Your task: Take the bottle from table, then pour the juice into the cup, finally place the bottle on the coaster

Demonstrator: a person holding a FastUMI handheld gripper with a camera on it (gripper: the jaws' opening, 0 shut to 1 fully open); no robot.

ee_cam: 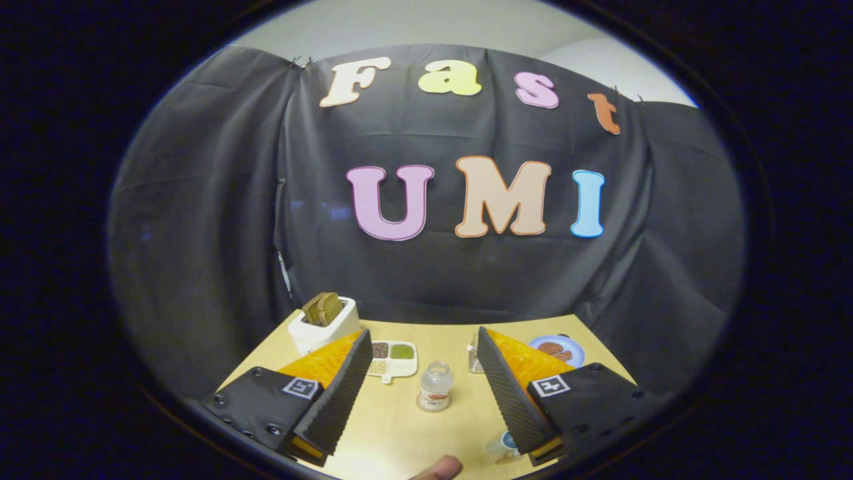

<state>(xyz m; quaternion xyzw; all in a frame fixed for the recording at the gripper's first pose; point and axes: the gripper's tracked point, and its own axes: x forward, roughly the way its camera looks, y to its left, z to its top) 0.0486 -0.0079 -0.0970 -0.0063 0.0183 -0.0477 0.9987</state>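
Writing: bottle (435,387) has a label band w/ red/orange print, too small to read. Each finger mount carries a square black-and-white marker, no words on them.

Bottle looks small, clear/pale plastic, rounded shoulders, short neck; top looks open or clear-capped, can't tell which. Label wraps the lower body. Contents not clear from here.

Bottle stands upright on the table (400,433), long axis vertical, mouth pointing up. It sits between the lines of the two fingers, a bit ahead of the tips, nearer the centre than either side. Not touching either finger.

Gripper (422,343) is spread wide, nothing held; black ribbed pads (343,393) face each other w/ orange bodies behind them, and the bottle is in the gap but apart from both.

Around it: a white divided tray (392,360) w/ brown, green and pale fillings lies just left of and beyond the bottle, by the left finger. White toaster (323,323) w/ brown bread slices in it stands at the far left corner of the table. A blue plate (560,348) w/ brownish food sits far right, beyond the right finger. A small clear thing shows just inside the right finger tip, partly hidden; can't tell what it is. A fingertip (440,469) of a person shows at the near table edge. Near the right finger base, a small pale item w/ blue on it (505,443), partly hidden.
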